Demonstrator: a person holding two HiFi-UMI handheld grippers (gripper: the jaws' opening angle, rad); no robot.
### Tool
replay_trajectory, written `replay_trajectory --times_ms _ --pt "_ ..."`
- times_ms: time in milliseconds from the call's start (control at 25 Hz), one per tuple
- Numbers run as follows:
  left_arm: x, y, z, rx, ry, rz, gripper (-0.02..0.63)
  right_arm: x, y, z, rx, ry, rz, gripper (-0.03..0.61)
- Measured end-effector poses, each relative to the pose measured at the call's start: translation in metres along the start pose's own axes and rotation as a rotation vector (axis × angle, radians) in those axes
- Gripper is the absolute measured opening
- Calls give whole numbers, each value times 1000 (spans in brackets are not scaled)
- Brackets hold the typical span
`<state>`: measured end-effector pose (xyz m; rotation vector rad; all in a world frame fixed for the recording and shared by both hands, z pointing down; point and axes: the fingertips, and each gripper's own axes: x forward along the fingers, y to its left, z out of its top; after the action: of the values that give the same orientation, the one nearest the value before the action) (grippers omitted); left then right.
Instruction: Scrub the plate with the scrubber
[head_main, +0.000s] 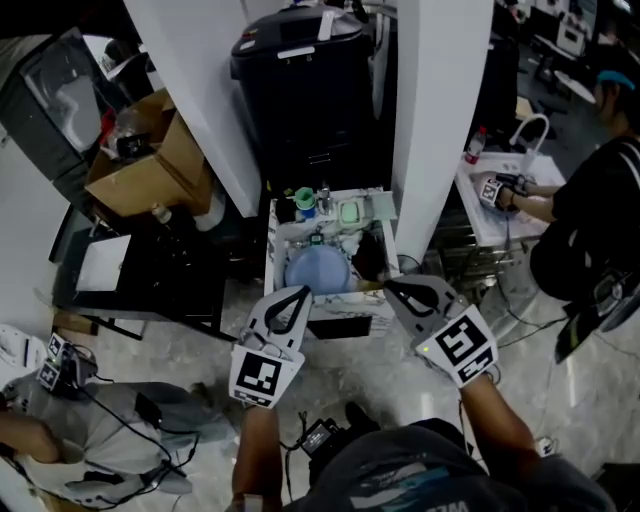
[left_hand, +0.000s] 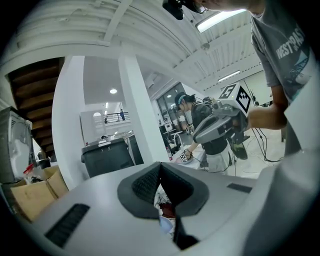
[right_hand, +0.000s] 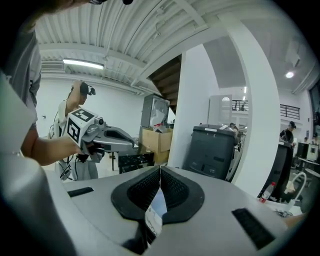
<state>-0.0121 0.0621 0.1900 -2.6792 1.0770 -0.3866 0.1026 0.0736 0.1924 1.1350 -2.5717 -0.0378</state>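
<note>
The pale blue round plate (head_main: 318, 268) lies flat near the front of a small white desk (head_main: 271, 250) with a raised rim, among a clutter of small items. It looks stiff and smooth, so it would probably slide under a scrubbing stroke unless it is pinned. Whether it is plastic or ceramic cannot be told, so it is best treated as breakable. The rim nearest the person is the likeliest place to take hold, since the flat face offers nothing to pinch.

Behind it, toward the back of the desk, sits a pale green rectangular pad (head_main: 349, 212). This may be the scrubber, though it is too small to be sure. If so, it should be light and soft, and best pinched across its narrow sides.

The left gripper (head_main: 298, 293) and the right gripper (head_main: 393, 286) hang at the desk's near edge, one on each side of the plate, and touch nothing. In the left gripper view the dark ribbed fingers (left_hand: 145, 185) meet at their tips with nothing between them. The right gripper view shows the same, its fingers (right_hand: 175, 187) closed and empty. Both would need to open before taking anything.

A black lidded bin (head_main: 300, 80) stands beyond the desk between white columns (head_main: 440, 120).
</note>
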Motion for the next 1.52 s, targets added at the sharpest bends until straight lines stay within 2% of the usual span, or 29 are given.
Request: replay_trajectory --times_ms 360,560,1120,1520 --pt "15 24 -16 -6 -11 -31 3 31 -11 -3 4 12 -33 29" --pt "31 34 -23 -22 7 -22 3 45 -28 -6 13 19 -21 29" --pt "99 76 -29 -17 97 76 3 111 -96 -14 22 -11 127 29" --pt "150 95 -47 -41 134 131 3 148 -141 -31 25 -13 194 29"
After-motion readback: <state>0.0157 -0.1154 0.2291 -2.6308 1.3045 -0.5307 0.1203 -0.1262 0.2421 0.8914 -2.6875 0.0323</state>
